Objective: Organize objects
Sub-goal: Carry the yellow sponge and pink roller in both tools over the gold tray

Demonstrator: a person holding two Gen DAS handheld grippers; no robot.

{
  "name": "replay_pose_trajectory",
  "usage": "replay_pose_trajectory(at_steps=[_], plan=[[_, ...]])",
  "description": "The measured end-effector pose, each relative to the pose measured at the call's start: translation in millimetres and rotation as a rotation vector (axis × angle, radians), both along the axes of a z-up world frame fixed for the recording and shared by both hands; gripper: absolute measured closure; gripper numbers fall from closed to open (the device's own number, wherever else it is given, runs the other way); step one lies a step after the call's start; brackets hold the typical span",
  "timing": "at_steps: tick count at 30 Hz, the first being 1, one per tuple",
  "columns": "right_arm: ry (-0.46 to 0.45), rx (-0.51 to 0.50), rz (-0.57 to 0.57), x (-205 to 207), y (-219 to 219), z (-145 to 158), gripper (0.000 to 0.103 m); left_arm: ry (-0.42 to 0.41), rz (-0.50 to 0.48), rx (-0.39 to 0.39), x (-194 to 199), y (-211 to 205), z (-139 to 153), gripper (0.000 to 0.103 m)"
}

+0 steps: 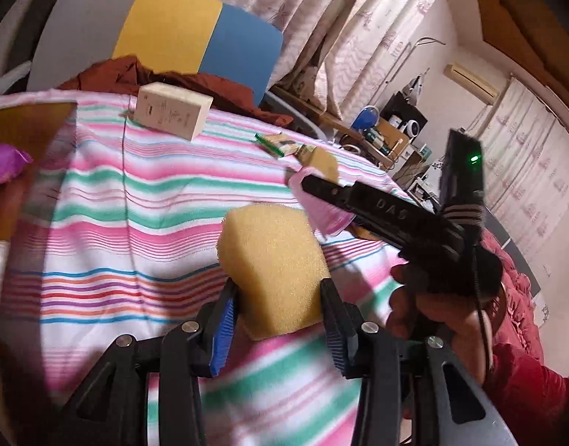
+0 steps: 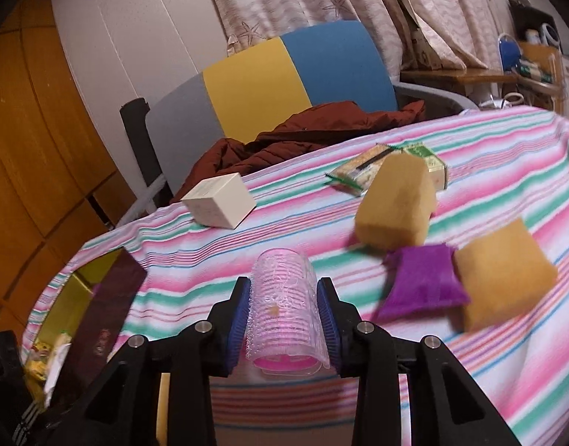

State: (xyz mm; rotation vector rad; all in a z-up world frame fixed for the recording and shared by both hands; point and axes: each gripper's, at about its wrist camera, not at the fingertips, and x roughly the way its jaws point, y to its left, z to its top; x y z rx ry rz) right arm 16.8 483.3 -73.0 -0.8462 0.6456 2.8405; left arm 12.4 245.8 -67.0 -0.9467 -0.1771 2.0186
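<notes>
a yellow sponge [image 1: 275,271] is held between the fingers of the left gripper [image 1: 275,319], lifted off the striped cloth [image 1: 135,223] on the tabletop. a pink hair roller [image 2: 284,319] is clamped between the fingers of the right gripper [image 2: 284,329], narrow on it, above the near edge of the tabletop. an open box [image 2: 80,308] is seen past the near left corner, with some things already inside; what they are cannot be told. left on the tabletop: a white box [image 2: 219,200] near the far left edge, green-edged packets [image 2: 362,173] near the far edge, a purple pouch [image 2: 423,282] touching another sponge [image 2: 505,275] toward the right side. a third sponge [image 2: 395,204] appears in the left gripper's hold. judged as midway: two items in hand, several not yet sorted.
</notes>
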Motion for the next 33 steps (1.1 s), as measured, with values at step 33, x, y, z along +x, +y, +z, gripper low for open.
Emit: replay_pose_trajectory(at_steps=[33], plan=[[0.007,-0.053,0.417,-56,-228,55,0.066,-0.063,0.413,-0.114,-102,-202,24,0.058]])
